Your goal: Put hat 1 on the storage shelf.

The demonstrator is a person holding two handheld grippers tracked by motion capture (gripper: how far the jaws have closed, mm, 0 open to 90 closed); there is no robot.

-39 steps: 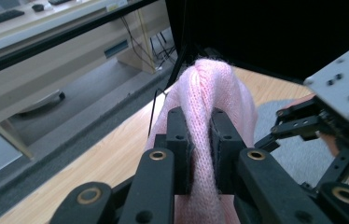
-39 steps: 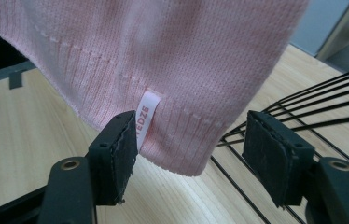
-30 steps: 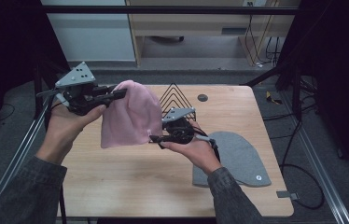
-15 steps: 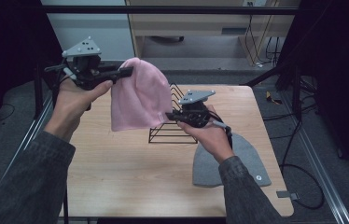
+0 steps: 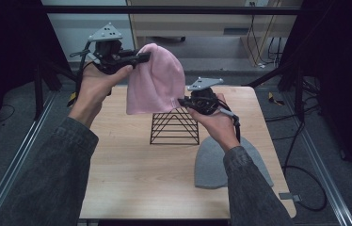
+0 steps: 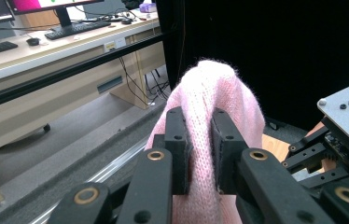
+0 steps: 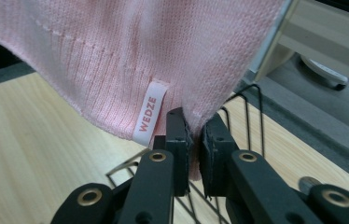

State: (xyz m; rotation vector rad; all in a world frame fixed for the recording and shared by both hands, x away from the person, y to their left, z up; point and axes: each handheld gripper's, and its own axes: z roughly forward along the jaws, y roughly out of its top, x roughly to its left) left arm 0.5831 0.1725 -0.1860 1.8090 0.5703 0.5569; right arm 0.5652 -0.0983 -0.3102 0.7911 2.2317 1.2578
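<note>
So, up in the air above the light wooden table: a soft pink knitted beanie, hanging between two hand-held grippers, well clear of the tabletop. Held by the left gripper near the crown, jaws clamped tight on a fold of pink knit, clearly visible in the left gripper view with the wool bulging up between the two black pads. Pinched by the right gripper at the lower corner of the ribbed hem, jaws having just been closing, fabric now squeezed between them, right next to a small white sewn-in label reading WEDZE.

Directly below the hat on the table: a black wire rack with triangular peaks, close under the hem but apart from it in the high view. Same rack peeking out behind the right jaws in the right gripper view. Off to the right of the rack, lying flat near the table's edge: a grey knitted beanie, partly covered by the right forearm in a dark denim sleeve. Left hand raised higher than the right, so the pink hat hangs at a slant.
</note>
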